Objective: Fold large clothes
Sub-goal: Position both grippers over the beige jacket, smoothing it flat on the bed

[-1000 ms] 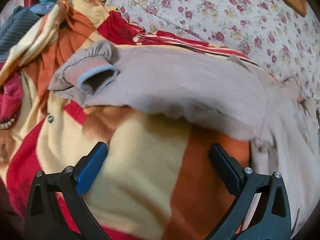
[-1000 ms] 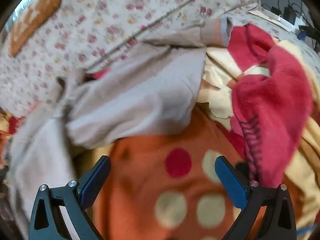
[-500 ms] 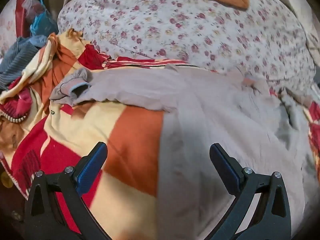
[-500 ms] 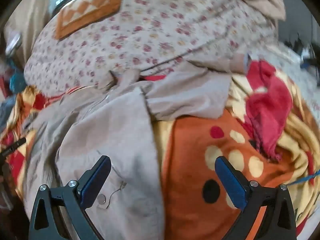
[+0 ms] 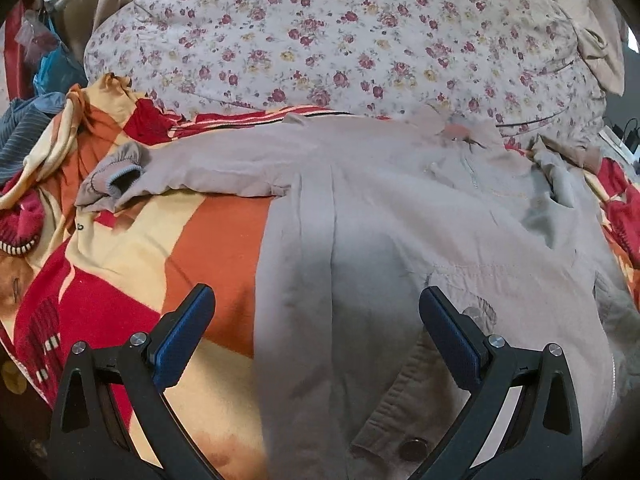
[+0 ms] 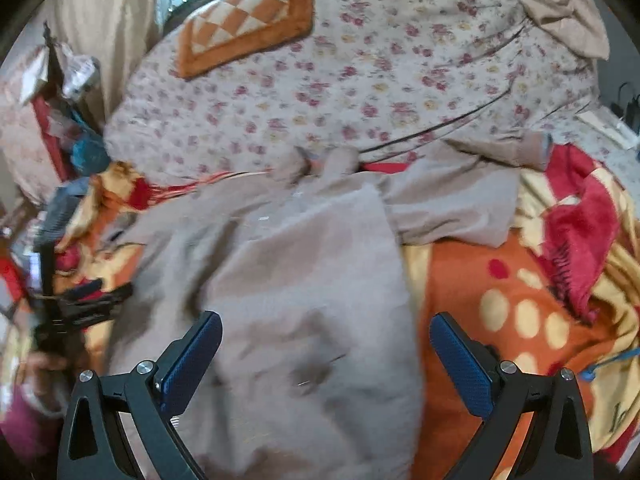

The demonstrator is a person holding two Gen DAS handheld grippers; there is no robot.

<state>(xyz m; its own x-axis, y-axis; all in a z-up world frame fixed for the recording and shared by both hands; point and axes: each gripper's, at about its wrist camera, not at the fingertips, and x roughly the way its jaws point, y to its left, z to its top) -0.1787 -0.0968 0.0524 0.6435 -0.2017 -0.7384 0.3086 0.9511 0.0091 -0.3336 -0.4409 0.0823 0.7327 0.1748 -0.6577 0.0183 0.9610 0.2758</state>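
A grey-beige jacket (image 5: 400,216) lies spread on a patterned blanket, front up with its zip near the collar. Its left sleeve (image 5: 192,168) stretches out to the left, ending in a ribbed cuff. In the right wrist view the jacket (image 6: 304,280) fills the middle, and its other sleeve (image 6: 456,208) reaches right. My left gripper (image 5: 316,320) is open and empty above the jacket's lower left part. My right gripper (image 6: 326,344) is open and empty above the jacket's right side. The left gripper (image 6: 76,312) also shows in the right wrist view at far left.
An orange, red and cream blanket (image 5: 132,264) covers the bed under the jacket. A floral quilt (image 5: 340,52) rises behind it, with an orange checked cushion (image 6: 248,28) on top. Bunched clothes (image 5: 28,136) lie at the far left. A red blanket fold (image 6: 576,220) lies at right.
Both grippers have pulled back and up from the sleeves, so the whole jacket comes into view. Both stay open and empty.
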